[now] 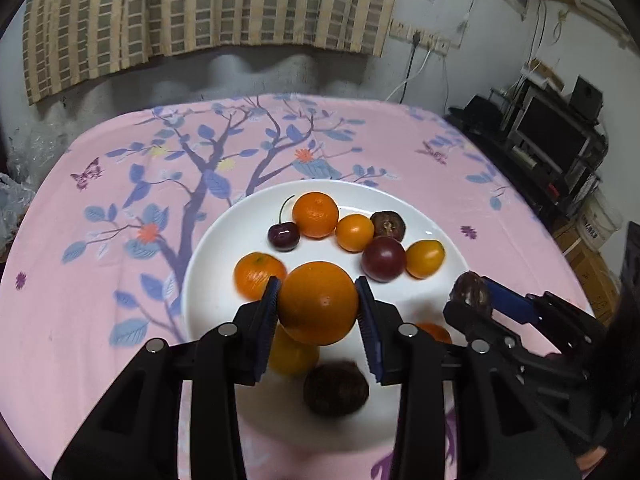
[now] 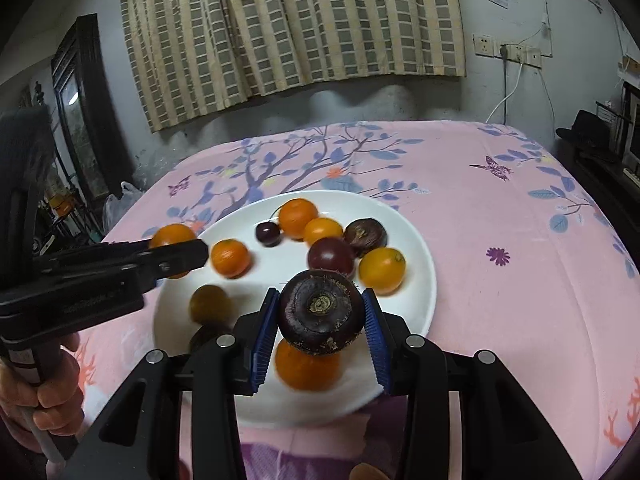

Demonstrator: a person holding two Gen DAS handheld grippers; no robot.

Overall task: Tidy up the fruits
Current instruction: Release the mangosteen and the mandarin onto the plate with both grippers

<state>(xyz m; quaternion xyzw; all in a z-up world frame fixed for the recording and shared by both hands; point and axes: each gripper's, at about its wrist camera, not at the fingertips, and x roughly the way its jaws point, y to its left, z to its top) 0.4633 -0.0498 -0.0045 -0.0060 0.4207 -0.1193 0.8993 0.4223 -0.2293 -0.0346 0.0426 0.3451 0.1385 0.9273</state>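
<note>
Left gripper (image 1: 318, 304) clamps an orange (image 1: 318, 302); right gripper (image 2: 320, 312) clamps, seemingly, a water chestnut (image 2: 320, 312).

Left wrist view: a yellow fruit (image 1: 289, 354) lies largely hidden behind the held orange (image 1: 318, 303) and a finger; a dark round fruit (image 1: 336, 389) below is blurred. Another orange fruit (image 1: 434, 331) shows only as a sliver behind the gripper body. Right wrist view: the near plate (image 2: 420, 248) rim is covered by the fingers (image 2: 265, 344); the person's left hand (image 2: 48, 392) is cut off by the picture's edge.
</note>
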